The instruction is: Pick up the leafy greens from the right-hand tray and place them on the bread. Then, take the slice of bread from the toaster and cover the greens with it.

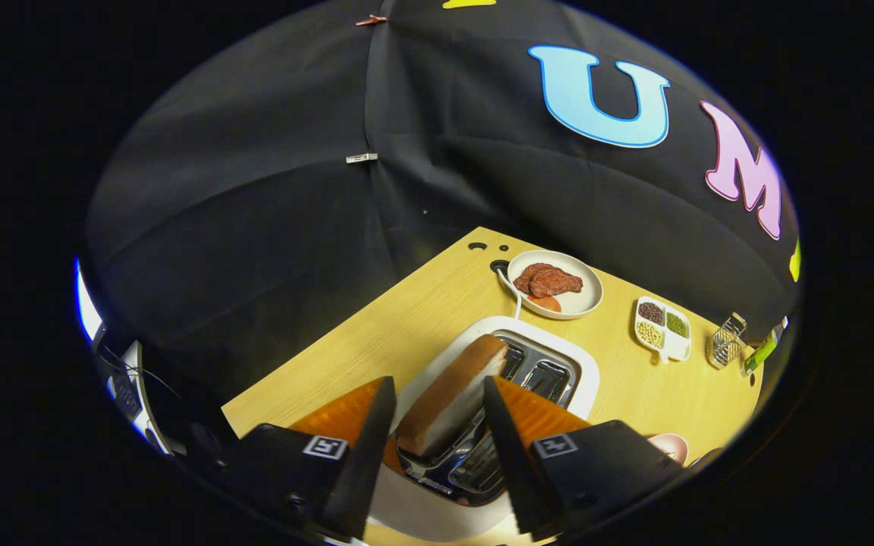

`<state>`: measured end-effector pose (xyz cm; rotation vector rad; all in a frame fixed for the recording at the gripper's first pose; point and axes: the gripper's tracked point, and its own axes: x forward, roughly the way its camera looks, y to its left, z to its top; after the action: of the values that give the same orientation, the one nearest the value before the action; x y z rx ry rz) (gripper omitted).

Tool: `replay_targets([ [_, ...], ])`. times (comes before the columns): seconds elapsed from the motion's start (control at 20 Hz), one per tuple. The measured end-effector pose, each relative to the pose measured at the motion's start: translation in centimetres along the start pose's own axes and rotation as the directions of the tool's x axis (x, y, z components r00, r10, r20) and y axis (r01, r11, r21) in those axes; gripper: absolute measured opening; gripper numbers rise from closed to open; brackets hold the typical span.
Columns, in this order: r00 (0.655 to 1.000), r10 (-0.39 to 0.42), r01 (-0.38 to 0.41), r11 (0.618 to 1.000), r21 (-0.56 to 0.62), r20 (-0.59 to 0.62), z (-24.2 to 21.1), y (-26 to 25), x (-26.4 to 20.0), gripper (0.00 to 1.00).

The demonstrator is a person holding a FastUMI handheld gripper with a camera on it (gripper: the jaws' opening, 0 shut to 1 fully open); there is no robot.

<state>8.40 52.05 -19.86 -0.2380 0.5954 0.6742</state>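
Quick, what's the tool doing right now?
Tool: fingers open on either side of the bread slice in the toaster, not yet squeezing it.

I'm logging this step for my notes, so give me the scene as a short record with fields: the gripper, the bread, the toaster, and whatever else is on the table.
gripper: gripper over the toaster, jaws open, one on each side of the bread; contact cannot be told
bread: bread standing tilted in a toaster slot, between the jaws
toaster: toaster white, second slot empty, cord running off toward the plate
plate: plate beyond the toaster, holding meat
dish: dish with three compartments of beans, beside the plate
rack: rack small wire one, past the dish
table: table light wood
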Motion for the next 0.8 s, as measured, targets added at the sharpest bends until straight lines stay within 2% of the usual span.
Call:
replay_targets([
  [0.05,1.000,0.005,-0.005,1.000,0.006,-0.005,-0.1,0.0,-0.1,0.63],
  [0.1,1.000,0.010,-0.010,1.000,0.016,-0.012,-0.4,0.1,-0.1,0.63],
  [0.25,1.000,0.010,-0.009,0.999,0.032,-0.024,-0.4,-0.1,-0.4,0.48],
  [0.3,0.999,-0.006,0.008,0.999,0.039,-0.035,-0.6,-0.7,-0.6,0.39],
  [0.35,0.999,0.011,-0.008,0.998,0.056,-0.044,-0.8,-0.5,-0.6,0.30],
  [0.4,0.998,0.009,-0.004,0.997,0.072,-0.061,-1.0,-0.7,-0.6,0.30],
  [0.45,0.998,0.022,-0.015,0.995,0.098,-0.064,-0.9,-0.6,-0.6,0.19],
  [0.65,0.997,0.071,-0.065,0.989,0.135,-0.040,0.1,-0.9,-1.2,0.11],
  [0.8,0.996,0.089,-0.085,0.982,0.170,-0.016,1.2,-1.5,-1.5,0.11],
])
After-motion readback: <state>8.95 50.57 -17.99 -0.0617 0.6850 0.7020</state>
